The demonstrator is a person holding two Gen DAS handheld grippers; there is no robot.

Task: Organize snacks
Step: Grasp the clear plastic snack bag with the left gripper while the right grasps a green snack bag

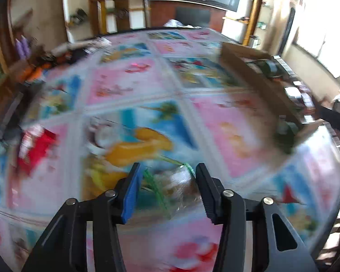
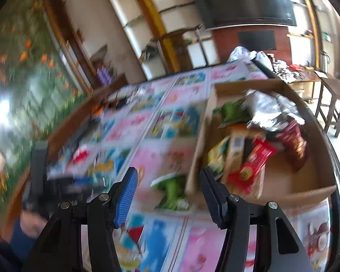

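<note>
Both views are blurred by motion. My left gripper [image 1: 167, 188] is open over a clear snack bag with a green edge [image 1: 170, 183] that lies on the patterned tablecloth [image 1: 129, 83] between its fingers. A red snack packet [image 1: 37, 145] lies at the left. My right gripper [image 2: 167, 195] is open and empty above a green snack packet [image 2: 172, 190] that lies next to the cardboard box [image 2: 306, 192]. The box holds several snacks, among them a red packet [image 2: 251, 167] and a silver bag [image 2: 269, 108]. The box also shows in the left wrist view [image 1: 244, 65].
Small items are piled at the table's far left edge [image 1: 56, 56]. A heap of bags [image 2: 260, 56] lies at the far end of the table. A television [image 2: 242, 0] hangs on the wall beyond. A wooden stool [image 2: 333, 99] stands to the right.
</note>
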